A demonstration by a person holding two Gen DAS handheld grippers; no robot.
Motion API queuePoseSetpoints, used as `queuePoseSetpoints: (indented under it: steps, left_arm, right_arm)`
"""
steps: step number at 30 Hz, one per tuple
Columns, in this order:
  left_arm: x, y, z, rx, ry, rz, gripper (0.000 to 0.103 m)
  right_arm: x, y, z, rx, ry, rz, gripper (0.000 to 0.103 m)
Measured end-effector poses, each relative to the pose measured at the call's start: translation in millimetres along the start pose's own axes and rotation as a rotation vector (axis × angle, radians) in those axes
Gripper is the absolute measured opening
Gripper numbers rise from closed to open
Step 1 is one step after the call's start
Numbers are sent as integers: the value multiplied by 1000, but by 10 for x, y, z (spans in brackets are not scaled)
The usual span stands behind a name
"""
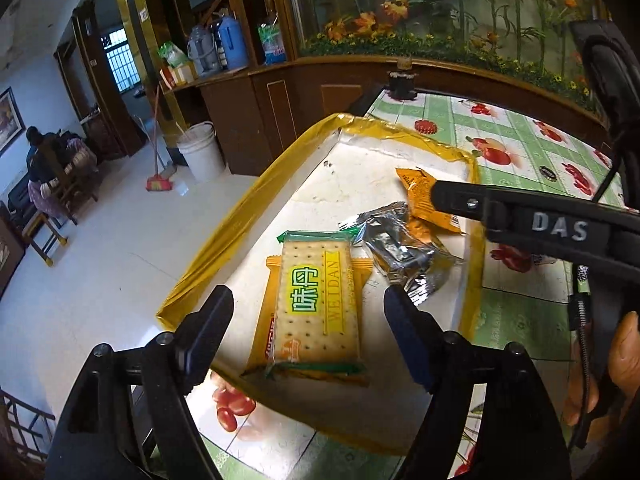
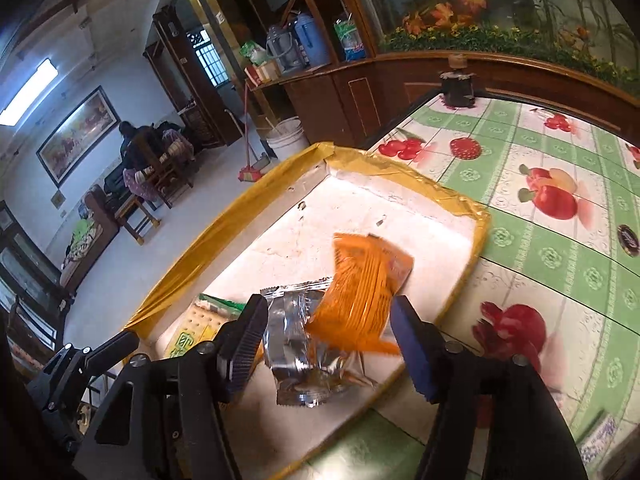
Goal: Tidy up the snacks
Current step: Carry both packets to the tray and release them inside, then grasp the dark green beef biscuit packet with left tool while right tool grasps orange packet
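Note:
A white tray with a yellow taped rim (image 1: pixel 240 204) (image 2: pixel 224 224) lies on the table. In it lie a WEIDAN cracker pack (image 1: pixel 316 304) (image 2: pixel 192 332), a silver snack packet (image 1: pixel 400 252) (image 2: pixel 300 344) and an orange snack packet (image 1: pixel 420 192) (image 2: pixel 360 292). The orange packet is blurred in the right wrist view, over the silver one, between the right fingers without being gripped. My left gripper (image 1: pixel 308 336) is open above the cracker pack. My right gripper (image 2: pixel 332 344) is open over the silver and orange packets; its arm (image 1: pixel 532 224) reaches in from the right.
The table has a green fruit-print cloth (image 1: pixel 532 160) (image 2: pixel 560 208). A dark jar (image 1: pixel 402 80) (image 2: pixel 458 84) stands at its far edge before a wooden cabinet. A white bucket (image 1: pixel 200 152) and a broom (image 1: pixel 160 180) stand on the floor to the left.

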State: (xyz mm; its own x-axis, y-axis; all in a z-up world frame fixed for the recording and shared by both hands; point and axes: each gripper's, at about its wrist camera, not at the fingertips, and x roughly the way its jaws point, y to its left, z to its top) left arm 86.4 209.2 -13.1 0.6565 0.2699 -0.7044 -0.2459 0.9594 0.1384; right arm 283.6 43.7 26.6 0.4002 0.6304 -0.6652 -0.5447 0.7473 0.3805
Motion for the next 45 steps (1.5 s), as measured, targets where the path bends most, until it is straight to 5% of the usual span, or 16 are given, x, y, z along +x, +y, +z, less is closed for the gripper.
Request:
queuePoseSetpoints:
  steps: [12, 29, 45]
  left_arm:
    - [-377, -63, -36, -7, -56, -40, 78]
    - [-826, -305, -115, 36, -128, -65, 82]
    - [-1214, -519, -186, 82, -216, -49, 85]
  right_arm:
    - [-923, -99, -369, 41, -100, -33, 69]
    - [-1621, -396, -975, 118, -149, -106, 69]
    - [-2334, -740, -1610, 176, -210, -273, 75]
